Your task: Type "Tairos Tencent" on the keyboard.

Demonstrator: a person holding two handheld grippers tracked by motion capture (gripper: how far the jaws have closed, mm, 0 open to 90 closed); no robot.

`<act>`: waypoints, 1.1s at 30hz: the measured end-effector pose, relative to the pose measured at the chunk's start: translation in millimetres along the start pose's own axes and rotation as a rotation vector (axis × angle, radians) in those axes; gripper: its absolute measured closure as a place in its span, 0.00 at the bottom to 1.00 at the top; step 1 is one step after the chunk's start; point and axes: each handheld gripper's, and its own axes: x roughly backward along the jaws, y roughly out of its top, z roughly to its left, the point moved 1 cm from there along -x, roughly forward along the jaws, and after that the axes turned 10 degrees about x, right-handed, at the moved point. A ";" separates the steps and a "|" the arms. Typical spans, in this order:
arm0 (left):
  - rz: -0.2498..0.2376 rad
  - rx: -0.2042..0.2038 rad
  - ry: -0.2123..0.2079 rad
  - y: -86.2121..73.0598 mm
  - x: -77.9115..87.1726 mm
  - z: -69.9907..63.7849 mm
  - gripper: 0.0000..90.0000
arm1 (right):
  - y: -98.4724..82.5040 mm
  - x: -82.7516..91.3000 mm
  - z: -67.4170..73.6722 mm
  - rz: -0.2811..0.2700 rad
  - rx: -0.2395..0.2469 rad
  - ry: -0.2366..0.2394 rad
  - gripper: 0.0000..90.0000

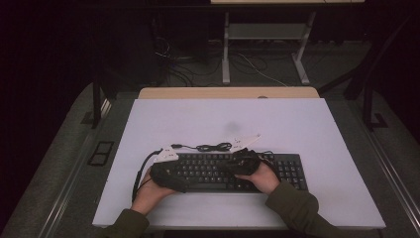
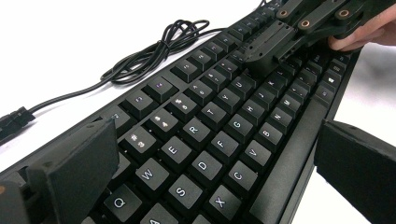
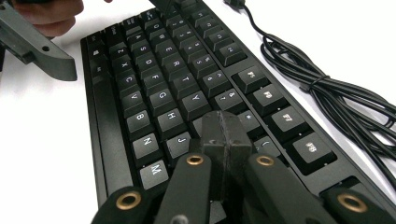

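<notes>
A black keyboard (image 1: 287, 168) lies near the front of the white table (image 1: 223, 119). My left gripper (image 1: 166, 174) stands open at the keyboard's left end. In the left gripper view its jaws (image 2: 215, 154) straddle the keyboard (image 2: 210, 135), one at the back edge and one off the front edge, neither pressing. My right gripper (image 1: 243, 159) is shut with nothing between its jaws. Its joined tips (image 3: 226, 133) sit down on the keys (image 3: 163, 84) near the middle rows. That shut gripper (image 2: 261, 63) is also seen from the left gripper view.
The keyboard's black cable (image 1: 213, 147) lies coiled just behind it, close to both grippers (image 3: 327, 93). A wooden desk edge (image 1: 228, 92) borders the table's far side. Bare white surface lies behind and to both sides of the keyboard.
</notes>
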 end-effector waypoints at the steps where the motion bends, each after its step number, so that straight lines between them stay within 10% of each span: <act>1: 0.002 -0.001 -0.001 -0.1 -0.1 0.0 0.00 | 0.0 -0.6 0.2 0.012 0.001 -0.001 0.99; 19: 0.001 -0.004 -0.001 0.3 0.7 0.2 0.00 | 2.8 5.0 -1.2 0.003 -0.008 -0.004 0.98; 33: -0.011 -0.010 0.003 0.9 1.8 0.6 0.03 | -0.1 16.6 -8.7 -0.077 -0.056 0.008 0.56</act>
